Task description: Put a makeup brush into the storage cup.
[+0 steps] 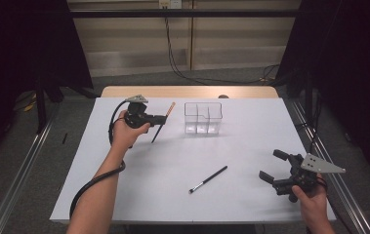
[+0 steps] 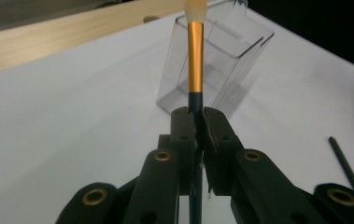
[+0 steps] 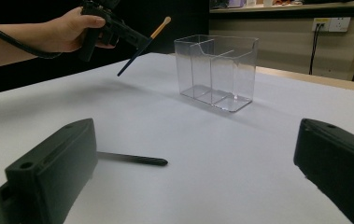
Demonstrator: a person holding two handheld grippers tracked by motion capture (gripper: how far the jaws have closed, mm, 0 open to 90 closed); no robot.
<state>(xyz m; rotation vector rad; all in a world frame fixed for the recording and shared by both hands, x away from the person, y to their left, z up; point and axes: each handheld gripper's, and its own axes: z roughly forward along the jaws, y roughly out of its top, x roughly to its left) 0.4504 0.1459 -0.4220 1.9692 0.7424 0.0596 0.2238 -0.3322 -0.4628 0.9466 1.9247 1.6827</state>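
Gold-banded dark-handled brush (image 2: 195, 56); clear organizer (image 1: 202, 117); black brush (image 1: 208, 179); white table (image 1: 173, 165); black grippers (image 1: 165, 118)

— Where is the box (image 1: 202, 118)?

— On the table (image 1: 173, 161), toward its far edge, near the middle.

— And the brush (image 1: 163, 122)?

— In the air just left of the box, clamped in the left gripper (image 1: 165, 118), tilted, tip up.

— Anything else?

— A second brush (image 1: 208, 179) lies flat on the near half, between the box and the right gripper (image 1: 270, 165), which is at the near right corner.

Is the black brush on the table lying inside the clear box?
No, the black brush lies flat on the table, well apart from the clear box.
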